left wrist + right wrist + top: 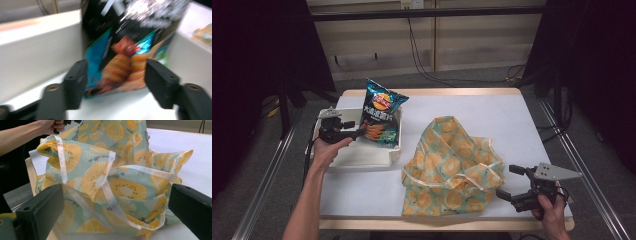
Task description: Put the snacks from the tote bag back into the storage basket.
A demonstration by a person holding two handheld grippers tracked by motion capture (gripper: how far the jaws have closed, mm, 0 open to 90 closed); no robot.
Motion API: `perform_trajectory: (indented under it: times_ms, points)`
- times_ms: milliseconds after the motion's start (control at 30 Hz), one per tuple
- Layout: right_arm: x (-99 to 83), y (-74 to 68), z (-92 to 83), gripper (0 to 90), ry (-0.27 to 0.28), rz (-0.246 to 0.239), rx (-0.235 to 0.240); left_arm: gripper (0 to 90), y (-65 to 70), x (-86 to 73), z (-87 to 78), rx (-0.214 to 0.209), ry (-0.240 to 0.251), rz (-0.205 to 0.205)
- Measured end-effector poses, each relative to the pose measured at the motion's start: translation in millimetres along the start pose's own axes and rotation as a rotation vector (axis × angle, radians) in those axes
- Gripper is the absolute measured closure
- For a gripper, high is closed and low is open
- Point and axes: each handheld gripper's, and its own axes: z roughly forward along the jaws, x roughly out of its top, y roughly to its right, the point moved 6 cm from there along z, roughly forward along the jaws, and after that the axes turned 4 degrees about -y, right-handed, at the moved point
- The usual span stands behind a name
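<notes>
A dark blue bag of chips (381, 112) stands upright in a white tray (362, 163) at the table's left, leaning on the tray's far right corner. My left gripper (358, 133) reaches into the tray at the bag's lower left. In the left gripper view its jaws (116, 77) stand open, apart from the bag's (120, 67) bottom, which shows between them. A yellow and teal fruit-print tote bag (452, 165) lies crumpled mid-table. My right gripper (510, 182) rests open just right of the tote (110, 182), with nothing between its jaws (115, 195).
The tray's white walls (37, 47) close in on both sides of the left gripper. Bare white tabletop (492, 110) lies behind and right of the tote. The table's front edge (362, 222) runs close to the right hand.
</notes>
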Motion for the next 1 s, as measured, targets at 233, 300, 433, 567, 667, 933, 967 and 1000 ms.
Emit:
perform_trajectory:
  times_ms: [233, 300, 433, 567, 667, 933, 967, 1000]
  points:
    - [-0.4, 1.2, 1.2, 0.0, -0.005, 0.0, -0.003, 21.4, -4.7, -8.4, 19.6, 0.016, -0.062, 0.013]
    - [-0.6, 0.9, 1.2, 0.0, -0.006, 0.0, -0.003, 19.2, -5.3, -11.5, 24.2, 0.005, -0.082, 0.016]
    - [-0.7, 1.4, 1.9, 0.0, -0.004, 0.001, -0.002, 31.5, -2.8, -15.8, 28.9, 0.02, -0.117, 0.051]
    - [-0.8, 1.2, 1.9, 0.0, -0.007, -0.002, -0.002, 66.6, -6.7, -14.4, 24.4, 0.069, -0.126, 0.052]
    - [-0.8, 0.9, 2.0, 0.0, -0.008, -0.003, 0.0, 76.6, -5.7, -14.8, 23.7, 0.083, -0.15, 0.065]
    - [-0.9, 1.2, 2.1, 0.0, -0.008, 0.001, -0.002, 84.8, -1.2, -16.7, 17.6, 0.126, -0.184, 0.038]
    - [-1.0, 1.8, 2.3, 0.0, -0.009, 0.003, -0.004, 84.8, 0.4, -17.4, 16.8, 0.124, -0.181, 0.024]
    - [-0.8, 1.6, 2.3, 0.0, -0.008, 0.005, -0.004, 84.8, 1.3, -18.1, 15.9, 0.14, -0.18, 0.021]
